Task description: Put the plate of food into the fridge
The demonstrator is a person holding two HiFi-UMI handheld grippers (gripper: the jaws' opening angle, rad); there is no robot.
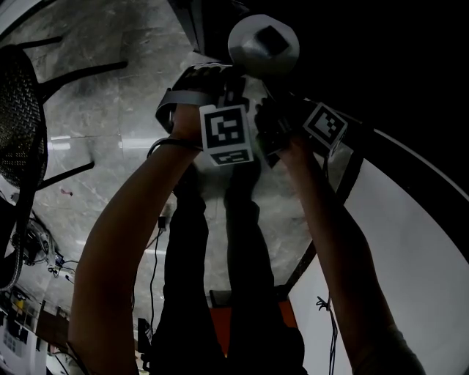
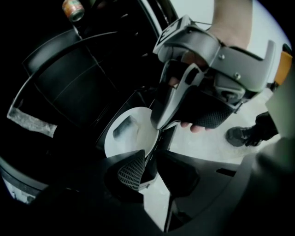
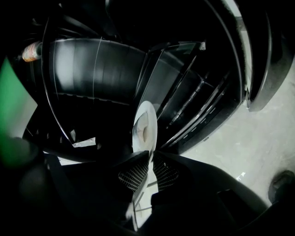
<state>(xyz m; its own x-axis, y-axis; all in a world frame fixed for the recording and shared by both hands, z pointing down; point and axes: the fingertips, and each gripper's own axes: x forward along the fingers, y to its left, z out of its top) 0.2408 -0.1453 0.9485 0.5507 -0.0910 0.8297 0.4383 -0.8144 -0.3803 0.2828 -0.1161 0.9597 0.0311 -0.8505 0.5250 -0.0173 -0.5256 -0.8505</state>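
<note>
A white plate (image 2: 138, 138) carries a pale block of food (image 2: 125, 127) and hangs in front of the dark, open fridge (image 2: 69, 78). My left gripper (image 2: 150, 159) is shut on the plate's near rim. My right gripper (image 2: 159, 120) grips the rim from the other side. In the right gripper view the plate (image 3: 145, 124) stands edge-on between the shut jaws of the right gripper (image 3: 151, 156), with fridge shelves (image 3: 184, 101) behind it. From the head view the plate (image 1: 256, 51) sits above both marker cubes, with the left gripper (image 1: 220, 84) and right gripper (image 1: 282, 102) under it.
A drink can (image 2: 73, 9) lies high in the fridge, the same can (image 3: 31, 51) at the left in the right gripper view. The fridge door (image 3: 265, 55) stands open at right. A mesh chair (image 1: 18, 124) and cables (image 1: 44, 256) are on the marble floor at left.
</note>
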